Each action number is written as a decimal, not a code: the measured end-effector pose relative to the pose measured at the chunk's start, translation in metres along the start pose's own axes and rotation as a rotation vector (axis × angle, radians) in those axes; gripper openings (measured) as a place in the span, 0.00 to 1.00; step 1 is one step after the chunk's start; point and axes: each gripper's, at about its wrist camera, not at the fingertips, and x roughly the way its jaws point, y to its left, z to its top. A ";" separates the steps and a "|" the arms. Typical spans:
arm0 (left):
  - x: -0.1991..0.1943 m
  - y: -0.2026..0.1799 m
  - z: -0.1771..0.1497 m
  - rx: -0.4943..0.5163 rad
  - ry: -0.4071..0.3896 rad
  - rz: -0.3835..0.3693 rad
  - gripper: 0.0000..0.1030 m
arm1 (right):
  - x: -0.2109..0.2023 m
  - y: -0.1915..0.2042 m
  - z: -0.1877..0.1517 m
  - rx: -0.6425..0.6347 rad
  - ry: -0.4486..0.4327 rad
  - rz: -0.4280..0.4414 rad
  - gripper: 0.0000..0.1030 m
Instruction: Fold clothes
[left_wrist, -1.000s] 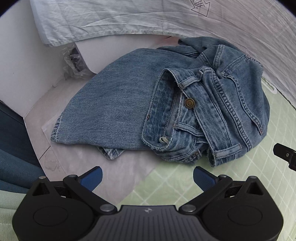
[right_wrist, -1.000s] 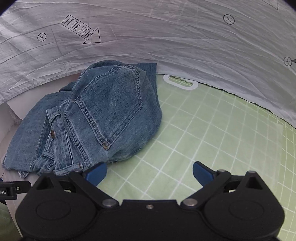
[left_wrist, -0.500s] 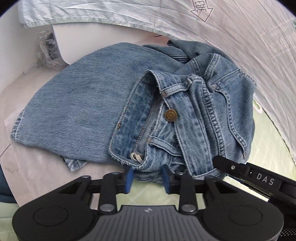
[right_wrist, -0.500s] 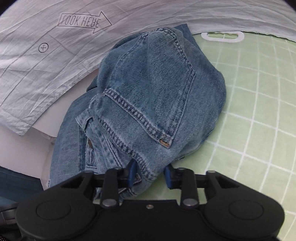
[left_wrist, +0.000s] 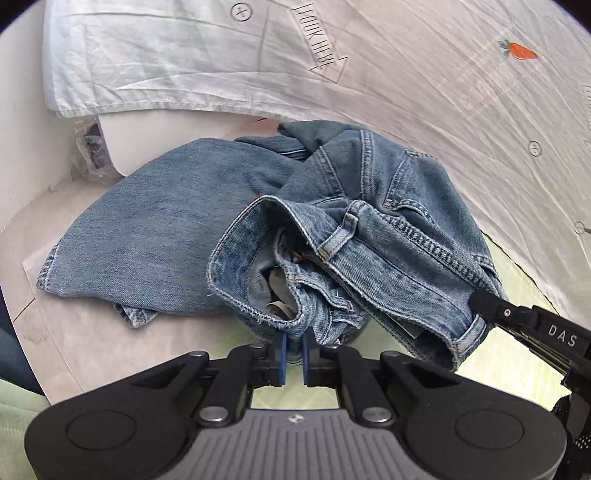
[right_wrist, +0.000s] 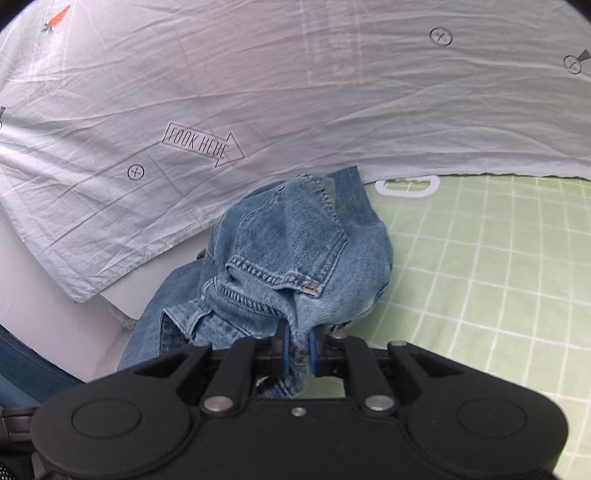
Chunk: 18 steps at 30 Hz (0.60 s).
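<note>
Denim fills the left wrist view: the crumpled pair of faded blue jeans (left_wrist: 258, 236) lies in a heap, partly on a white paper sheet (left_wrist: 85, 332) and partly on the pale green gridded cutting mat (left_wrist: 517, 288). Our left gripper (left_wrist: 292, 356) has its blue pads pressed together on the frayed edge of the open waistband near the fly, so we hold cloth there. At the right edge, the right gripper (left_wrist: 480, 302), a black bar marked DAS, reaches the other end of the waistband by a belt loop. We judge this the opening step: both corners of the waist taken so the heap can be lifted and shaken flat. One leg spreads to the left, its hem close to the paper's edge; a wrinkled white printed cloth backdrop (left_wrist: 406, 81) rises just behind the jeans, and a crinkled clear plastic bag (left_wrist: 88, 155) sits at the far left.

From the right wrist view, the right gripper (right_wrist: 295, 347) is likewise clamped on a thick fold of jeans (right_wrist: 295, 251) below the back pocket. Here the mat (right_wrist: 498, 277) stretches bare to the right, which looks like the best room for laying the garment out. The backdrop (right_wrist: 295, 92) hangs close behind, and a white plastic handle cut-out (right_wrist: 406, 184) lies at its foot beside the denim. Next, we think, the grippers must rise and part evenly, drawing toward the open mat and away from the backdrop.
</note>
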 end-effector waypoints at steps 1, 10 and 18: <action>-0.007 -0.009 -0.006 0.021 -0.007 -0.009 0.08 | -0.011 -0.005 0.000 0.004 -0.020 -0.008 0.10; -0.050 -0.102 -0.080 0.198 -0.013 -0.121 0.08 | -0.115 -0.104 -0.034 0.093 -0.153 -0.120 0.10; -0.067 -0.220 -0.173 0.352 0.038 -0.237 0.07 | -0.208 -0.236 -0.075 0.248 -0.204 -0.252 0.09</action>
